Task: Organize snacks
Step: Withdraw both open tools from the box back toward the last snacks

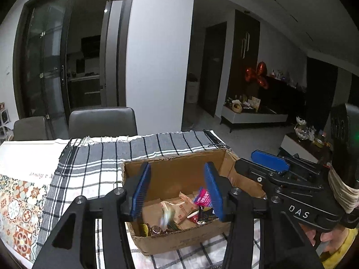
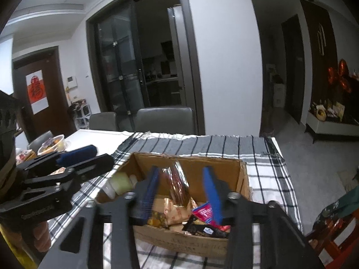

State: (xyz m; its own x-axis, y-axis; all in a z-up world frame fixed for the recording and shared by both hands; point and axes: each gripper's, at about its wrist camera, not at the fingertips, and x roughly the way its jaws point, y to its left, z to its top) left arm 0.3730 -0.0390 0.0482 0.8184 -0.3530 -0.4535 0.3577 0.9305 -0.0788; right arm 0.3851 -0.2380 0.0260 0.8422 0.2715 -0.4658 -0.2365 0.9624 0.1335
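An open cardboard box [image 1: 175,170] sits on a checked cloth and holds several snack packets, among them a pink packet [image 1: 203,198] and beige wrappers [image 1: 179,210]. My left gripper [image 1: 177,192] is open above the box; a blurred small packet [image 1: 167,216] shows in mid-air below it. My right gripper [image 2: 182,192] is open over the same box [image 2: 244,179]. A shiny red-and-clear packet [image 2: 177,183] is between its fingers, blurred, touching neither pad. Each gripper shows in the other's view, the right gripper [image 1: 271,160] and the left gripper [image 2: 78,152].
The checked cloth [image 1: 94,163] covers the table; a patterned mat [image 1: 18,208] lies at the left. Two grey chairs [image 1: 102,122] stand behind the table. Bowls of food [image 2: 52,144] sit at the far left. A pale round item [image 2: 121,182] lies at the box's left corner.
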